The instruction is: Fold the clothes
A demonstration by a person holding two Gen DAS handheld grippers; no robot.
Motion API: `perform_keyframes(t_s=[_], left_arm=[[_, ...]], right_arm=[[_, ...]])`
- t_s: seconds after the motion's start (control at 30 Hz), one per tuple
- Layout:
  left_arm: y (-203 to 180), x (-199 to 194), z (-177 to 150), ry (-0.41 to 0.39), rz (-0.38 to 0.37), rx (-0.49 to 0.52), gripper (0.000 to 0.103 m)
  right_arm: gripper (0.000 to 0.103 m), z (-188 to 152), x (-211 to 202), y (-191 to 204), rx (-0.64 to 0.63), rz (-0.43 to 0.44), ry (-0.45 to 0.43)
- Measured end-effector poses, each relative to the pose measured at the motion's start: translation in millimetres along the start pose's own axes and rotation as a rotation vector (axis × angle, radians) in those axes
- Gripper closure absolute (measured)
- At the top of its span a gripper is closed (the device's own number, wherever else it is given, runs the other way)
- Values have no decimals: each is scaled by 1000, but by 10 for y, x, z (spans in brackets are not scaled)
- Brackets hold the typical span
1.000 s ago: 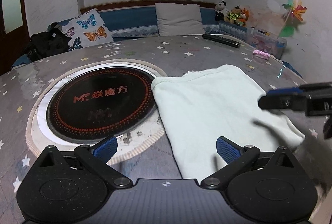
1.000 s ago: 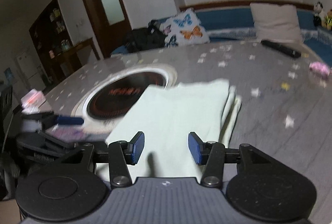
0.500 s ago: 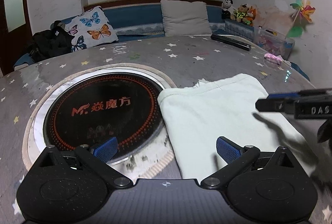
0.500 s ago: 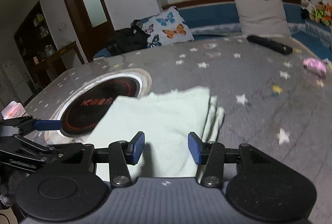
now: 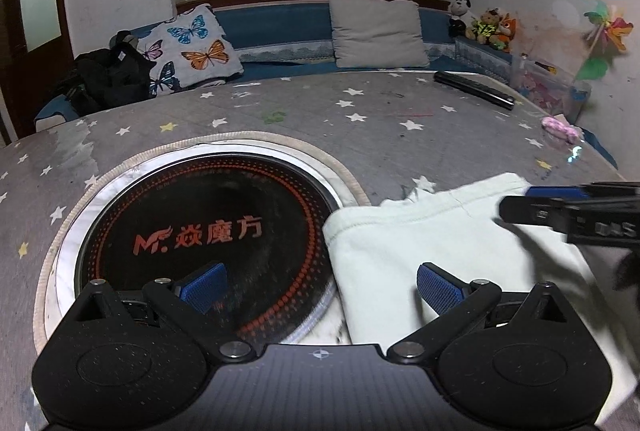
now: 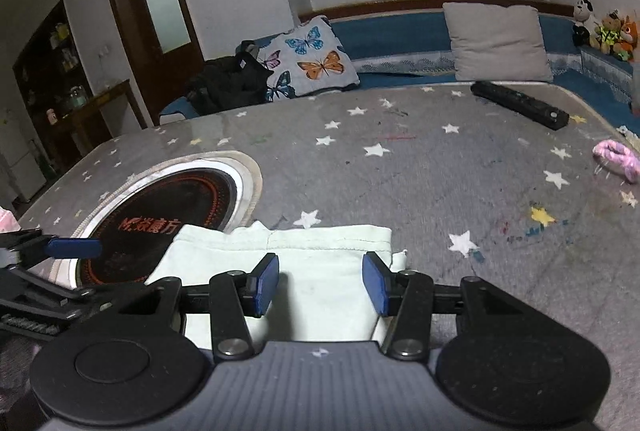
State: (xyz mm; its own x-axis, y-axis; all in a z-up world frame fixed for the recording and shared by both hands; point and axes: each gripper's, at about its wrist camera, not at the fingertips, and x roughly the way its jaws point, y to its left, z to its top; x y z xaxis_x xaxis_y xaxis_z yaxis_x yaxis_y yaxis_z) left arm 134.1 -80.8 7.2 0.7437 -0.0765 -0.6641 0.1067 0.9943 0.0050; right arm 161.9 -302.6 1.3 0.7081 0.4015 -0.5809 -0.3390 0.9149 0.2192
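A pale green folded garment [image 5: 432, 251] [image 6: 320, 259] lies flat on the grey star-patterned tablecloth [image 5: 360, 119], its left edge overlapping the black round cooktop [image 5: 208, 227]. My left gripper [image 5: 320, 285] hovers open above the garment's left edge and the cooktop, with nothing between its blue pads. My right gripper [image 6: 320, 279] is open above the garment's near part, holding nothing. In the left wrist view the right gripper's finger [image 5: 560, 207] reaches in from the right over the cloth. In the right wrist view the left gripper's blue finger [image 6: 72, 247] shows at the left.
A black remote [image 6: 520, 103] and a pink object [image 6: 616, 159] lie at the far right of the table. Behind the table runs a blue bench with a butterfly pillow [image 5: 192, 47], a beige cushion [image 5: 380, 31], a black bag [image 5: 108, 75] and plush toys [image 5: 484, 23].
Both grippers have drawn back toward the near edge of the garment, so the cloth sits lower and closer in both views. The garment has not moved, and both grippers stay open.
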Motion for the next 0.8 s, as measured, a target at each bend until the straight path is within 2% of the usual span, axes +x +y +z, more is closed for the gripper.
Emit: perform_keyframes(t_s=[0.37,0.53,0.8], left_arm=[[110,277,59,39,35,-44,0],[108,227,90,19,23,-50,0],[108,304,70,40,40,-47,0]], right_arm=[[56,-26,-18,47,-47,-5,7],[56,-29,-24,72,-63,-9,3],[55,-70,-72,87,-80,-27,5]])
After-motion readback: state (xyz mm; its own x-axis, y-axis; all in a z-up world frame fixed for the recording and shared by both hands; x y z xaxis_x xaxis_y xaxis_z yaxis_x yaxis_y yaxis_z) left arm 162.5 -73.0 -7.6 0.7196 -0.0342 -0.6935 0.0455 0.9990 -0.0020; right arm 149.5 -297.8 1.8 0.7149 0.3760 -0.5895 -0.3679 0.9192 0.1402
